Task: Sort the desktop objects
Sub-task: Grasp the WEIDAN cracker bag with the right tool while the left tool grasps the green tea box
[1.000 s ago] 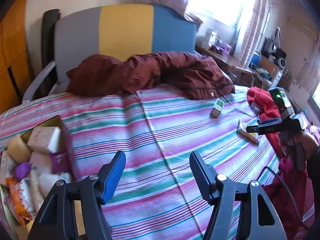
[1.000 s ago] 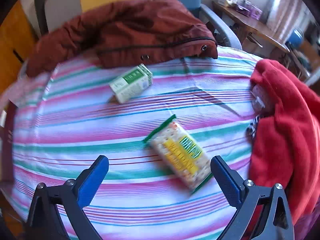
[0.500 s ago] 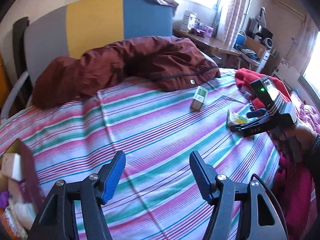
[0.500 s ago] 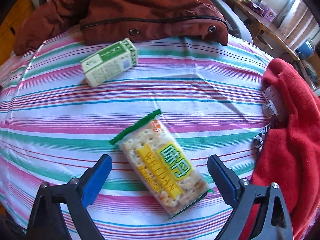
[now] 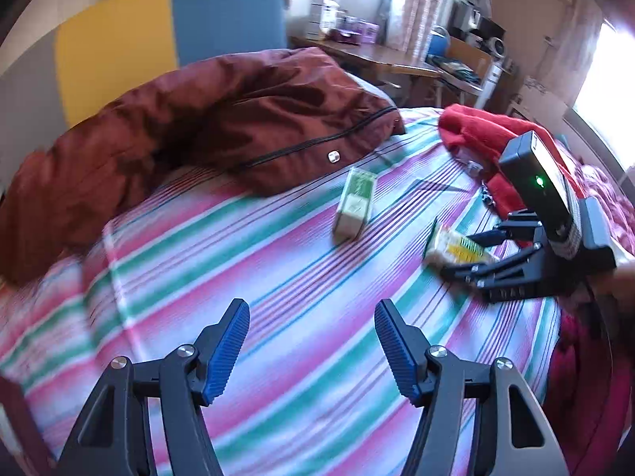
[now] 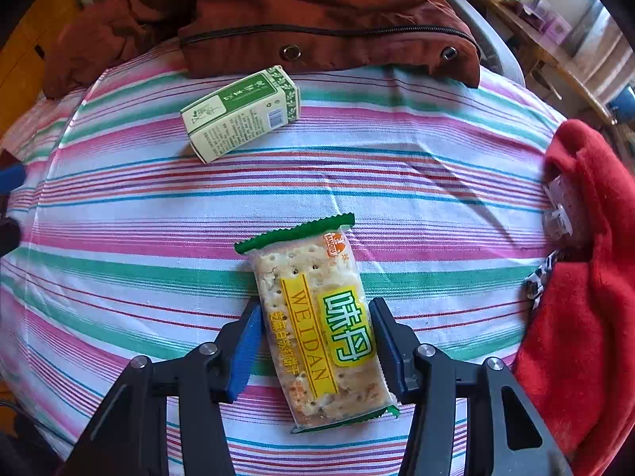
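- On the striped sheet (image 6: 119, 214), right gripper (image 6: 315, 335) jaws closing around the cracker packet (image 6: 317, 325).
- Green carton (image 6: 242, 113) lies at eleven o'clock of it.
- Left gripper (image 5: 311, 347) gapes wide, nothing between.

The cracker packet (image 6: 317, 329) is the only thing with properly readable print: "WEIDAN" runs lengthwise in brown letters down its yellow band, next to two big white Chinese characters on a green patch that look like 味丹. There's a tiny red logo near the top corner reading something like "SANDIU", hard to be sure. The green-and-white carton (image 6: 242, 113) has Chinese text and a barcode, way too small to make out.
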{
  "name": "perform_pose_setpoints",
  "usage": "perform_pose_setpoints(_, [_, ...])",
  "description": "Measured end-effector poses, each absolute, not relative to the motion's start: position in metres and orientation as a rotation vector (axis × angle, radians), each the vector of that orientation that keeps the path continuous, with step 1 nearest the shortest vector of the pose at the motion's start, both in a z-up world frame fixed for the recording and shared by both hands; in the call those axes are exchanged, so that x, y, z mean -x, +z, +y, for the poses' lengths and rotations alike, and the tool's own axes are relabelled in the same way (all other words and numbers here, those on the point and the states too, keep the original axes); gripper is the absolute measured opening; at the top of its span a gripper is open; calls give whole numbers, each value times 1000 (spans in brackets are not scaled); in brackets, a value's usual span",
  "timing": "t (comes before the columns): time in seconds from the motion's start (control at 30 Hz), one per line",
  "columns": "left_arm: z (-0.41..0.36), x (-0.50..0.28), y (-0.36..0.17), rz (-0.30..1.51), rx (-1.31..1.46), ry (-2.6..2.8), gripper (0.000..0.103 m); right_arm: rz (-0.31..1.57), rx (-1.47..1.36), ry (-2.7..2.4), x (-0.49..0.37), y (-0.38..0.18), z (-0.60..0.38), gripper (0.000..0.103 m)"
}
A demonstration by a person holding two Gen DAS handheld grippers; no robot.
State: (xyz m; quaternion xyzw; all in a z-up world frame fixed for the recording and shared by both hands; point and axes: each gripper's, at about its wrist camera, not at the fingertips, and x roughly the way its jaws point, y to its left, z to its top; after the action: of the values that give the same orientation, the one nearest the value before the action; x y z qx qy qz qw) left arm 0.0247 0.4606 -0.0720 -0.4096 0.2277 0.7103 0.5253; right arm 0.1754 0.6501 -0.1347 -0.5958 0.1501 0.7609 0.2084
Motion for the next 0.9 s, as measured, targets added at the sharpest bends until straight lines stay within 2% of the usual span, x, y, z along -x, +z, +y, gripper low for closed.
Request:
perform_pose_setpoints(0.2, [517,-28,-77,611,911,1638,66,425,1662,2113,-171,-135,655,54])
perform_pose_setpoints(0.33, [552,-31,-87,659,869,1610,58,414,1667,2112,-170,-135,656,54])
perform_pose_setpoints(0.53, [591,-29,-118,746,894,1569,57,423,1667,2112,-169,-132,655,54])
perform_pose_setpoints(0.57, [594,-27,-121,744,904,1563,55,419,1668,2113,-170,-131,657,54])
perform_pose_setpoints(0.63, [600,-25,-129,756,908,1570,31,404,1668,2115,-168,-130,656,54])
perform_pose_setpoints(0.9, [574,-26,-128,707,919,1649,30,346,1639,2166,-164,-121,651,51])
